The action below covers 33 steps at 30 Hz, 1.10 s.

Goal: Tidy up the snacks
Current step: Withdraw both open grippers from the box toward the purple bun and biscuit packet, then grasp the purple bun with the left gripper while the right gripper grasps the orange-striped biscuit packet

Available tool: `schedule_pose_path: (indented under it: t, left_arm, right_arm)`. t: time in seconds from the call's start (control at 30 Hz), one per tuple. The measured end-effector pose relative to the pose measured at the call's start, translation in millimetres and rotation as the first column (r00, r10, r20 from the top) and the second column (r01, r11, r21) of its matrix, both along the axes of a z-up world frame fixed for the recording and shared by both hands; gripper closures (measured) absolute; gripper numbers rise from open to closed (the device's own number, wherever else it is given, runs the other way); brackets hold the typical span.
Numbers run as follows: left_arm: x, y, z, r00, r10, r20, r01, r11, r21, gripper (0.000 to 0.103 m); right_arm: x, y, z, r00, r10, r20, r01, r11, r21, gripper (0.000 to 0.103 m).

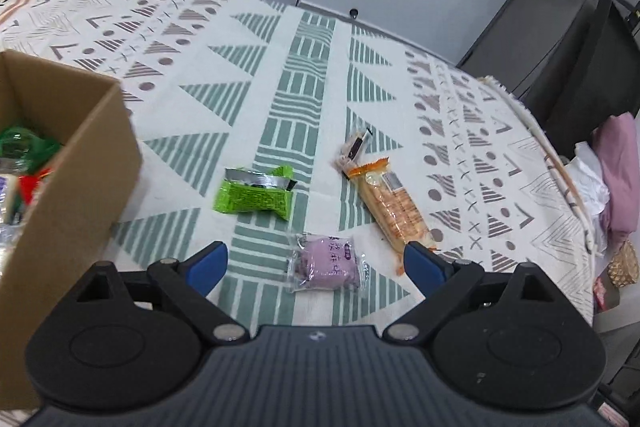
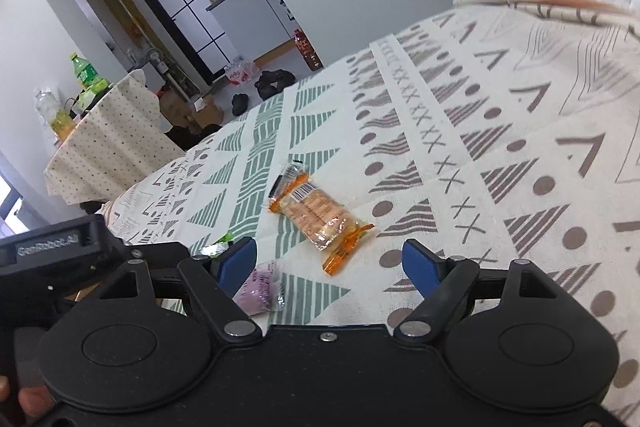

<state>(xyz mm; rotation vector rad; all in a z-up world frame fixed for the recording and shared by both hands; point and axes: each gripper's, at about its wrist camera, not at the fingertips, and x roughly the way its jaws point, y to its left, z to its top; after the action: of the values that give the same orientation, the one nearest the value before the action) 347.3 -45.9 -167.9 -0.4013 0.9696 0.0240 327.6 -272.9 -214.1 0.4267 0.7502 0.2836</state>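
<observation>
Below my left gripper [image 1: 316, 263], jaws spread wide and holding nothing, the purple snack [image 1: 326, 263] lies on the tablecloth [image 1: 200, 27], the cardboard box [image 1: 76, 163] well left of it. Likewise my right gripper [image 2: 330, 263] gapes empty; the orange cracker pack [image 2: 318, 215] lies just beyond the purple snack [image 2: 256, 287].

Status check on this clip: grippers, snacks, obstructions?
Left gripper and right gripper open, empty. Purple snack packet between left fingers, untouched. Brown cardboard box left. Nothing blocking.
</observation>
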Motion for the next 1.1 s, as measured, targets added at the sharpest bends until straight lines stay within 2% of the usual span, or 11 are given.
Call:
schedule_pose_path:
  t: [0.2, 0.3, 0.43, 0.57, 0.6, 0.63, 0.7, 0.8, 1.1]
  left_arm:
    - [21.7, -12.9, -21.5, 0.999, -0.007, -0.038, 0.006, 1.000, -0.010, 0.012]
    - [30.6, -15.6, -30.3, 0.998, -0.011, -0.055, 0.011, 1.000, -0.014, 0.016]
    - [37.8, -14.6, -44.5, 0.993, -0.014, -0.116, 0.008, 0.998, -0.059, 0.026]
    - [40.1, -18.0, -49.6, 0.993, -0.031, -0.111, 0.027, 0.999, -0.032, 0.028]
    - [41.0, -18.0, -50.1, 0.993, -0.034, -0.112, 0.031, 0.999, -0.026, 0.035]
    - [41.8, -18.8, -50.7, 0.992, -0.037, -0.119, 0.037, 0.999, 0.000, 0.047]
    - [40.4, -21.1, -50.0, 0.991, -0.049, -0.122, 0.056, 0.997, 0.059, 0.059]
    - [37.9, -19.3, -46.0, 0.992, -0.054, -0.111, 0.062, 0.996, 0.069, 0.061]
    - [33.1, 7.4, -40.1, 0.993, 0.021, -0.113, -0.013, 0.997, 0.072, 0.062]
  right_arm:
    - [16.5, -0.3, -10.3, 1.000, 0.026, -0.003, -0.026, 0.999, -0.021, 0.028]
    - [22.8, -1.7, -16.3, 1.000, 0.027, -0.003, -0.027, 0.999, -0.031, 0.028]
    - [27.8, -0.8, -23.1, 0.999, 0.035, -0.015, -0.036, 0.997, -0.061, 0.028]
    - [28.0, 0.4, -31.1, 0.999, 0.035, -0.026, -0.037, 0.996, -0.084, 0.028]
    - [28.6, 0.5, -31.6, 0.999, 0.035, -0.024, -0.037, 0.996, -0.086, 0.028]
    - [29.3, 2.1, -31.6, 0.999, 0.040, -0.020, -0.041, 0.994, -0.097, 0.028]
    - [29.5, 6.8, -30.8, 0.998, 0.055, 0.000, -0.055, 0.993, -0.106, 0.028]
    - [30.6, 12.8, -32.0, 0.997, 0.078, 0.007, -0.077, 0.992, -0.101, 0.028]
    - [40.3, 31.1, -31.3, 0.993, 0.107, 0.049, -0.094, 0.973, -0.211, 0.028]
